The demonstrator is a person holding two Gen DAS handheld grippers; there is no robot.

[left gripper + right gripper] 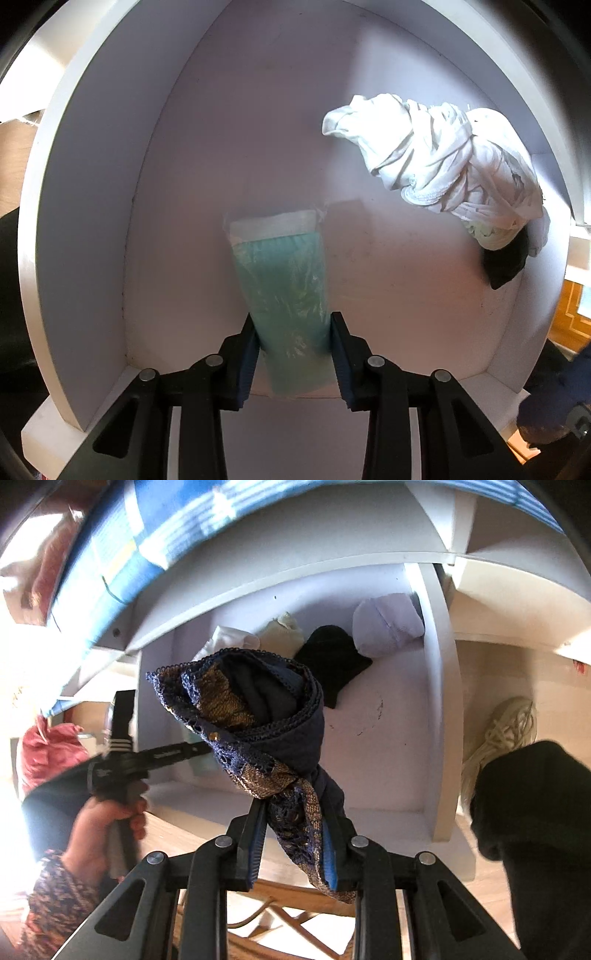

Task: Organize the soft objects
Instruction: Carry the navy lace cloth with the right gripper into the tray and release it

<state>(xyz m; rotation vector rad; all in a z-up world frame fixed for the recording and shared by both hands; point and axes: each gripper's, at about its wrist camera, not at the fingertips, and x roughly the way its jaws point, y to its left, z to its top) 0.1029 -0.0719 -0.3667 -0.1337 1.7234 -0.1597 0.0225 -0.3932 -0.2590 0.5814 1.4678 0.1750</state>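
So the white shelf compartment (pixel 92 221) had a few soft things in it. From the left wrist view, a teal packet in clear plastic (pixel 284 288) lay on the compartment floor near the front edge, about the middle. Off to the right and farther back was a crumpled white cloth bundle (pixel 439 162), with a small black fabric piece (pixel 506 262) touching its near right end, close to the right wall.

The right wrist view showed the same compartment from farther out: a white item (pixel 229 638), a cream one (pixel 284 631), a black cloth (pixel 332 657) and a pale lavender rolled piece (pixel 388 624) sat in a row along the far side, the lavender one against the right wall.

The left gripper (pixel 294 328) was clamped on the near end of the teal packet, both pads pressing its sides. The right gripper (pixel 295 827) was squeezed tight on the lower end of a rolled navy lace garment with gold patches (pixel 255 709), holding it up in the air in front of the compartment, clear of the shelf floor. In that view you could also see the person's left hand (pixel 107 823) gripping the other tool's handle, low on the left.
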